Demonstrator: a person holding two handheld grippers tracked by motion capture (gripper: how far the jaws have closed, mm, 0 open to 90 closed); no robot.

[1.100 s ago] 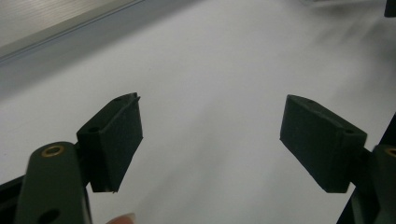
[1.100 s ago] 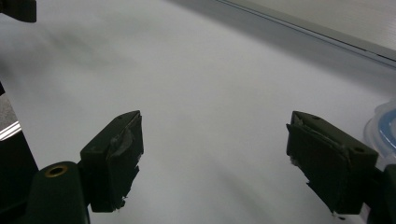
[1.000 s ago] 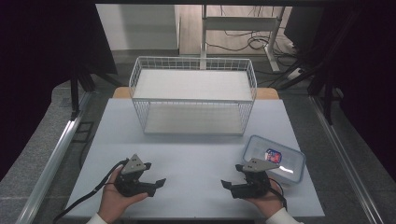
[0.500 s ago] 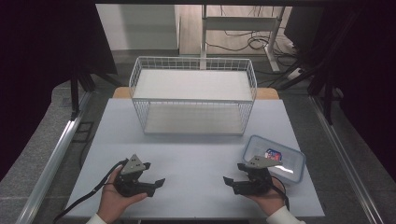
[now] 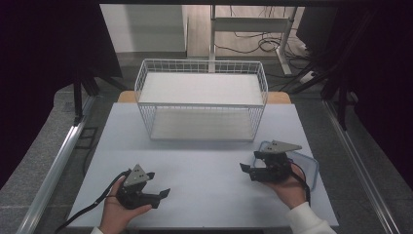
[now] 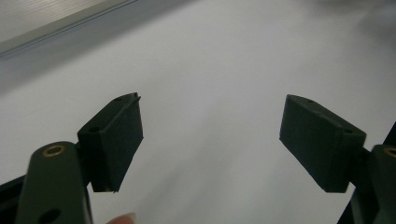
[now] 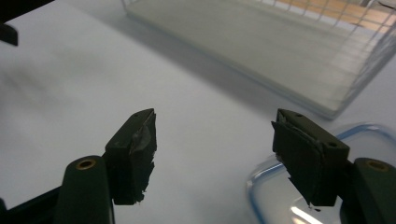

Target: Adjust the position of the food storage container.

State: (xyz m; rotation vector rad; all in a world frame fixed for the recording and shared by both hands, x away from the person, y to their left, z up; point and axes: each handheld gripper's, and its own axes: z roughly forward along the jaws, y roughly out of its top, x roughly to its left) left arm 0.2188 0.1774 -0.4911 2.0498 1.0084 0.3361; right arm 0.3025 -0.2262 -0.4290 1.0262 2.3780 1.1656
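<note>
Both your left gripper and right gripper gape empty; take the light, slippery plastic container by its rim.

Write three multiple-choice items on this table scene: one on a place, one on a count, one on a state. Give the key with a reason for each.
1. Where is the clear lidded container?
A. inside the wire basket
B. on the table by the right claw
C. by the left claw

2. How many claws are over the table?
A. one
B. two
C. three

3. How do the left claw's jaws stand?
A. wide apart, nothing between
B. shut on a lid
C. shut on a cable

Key:
1 B: the high view shows the container beside the right claw, in front of the wire basket.
2 B: a left claw and a right claw, one in each hand.
3 A: the left gripper view shows bare table between its jaws.
</note>
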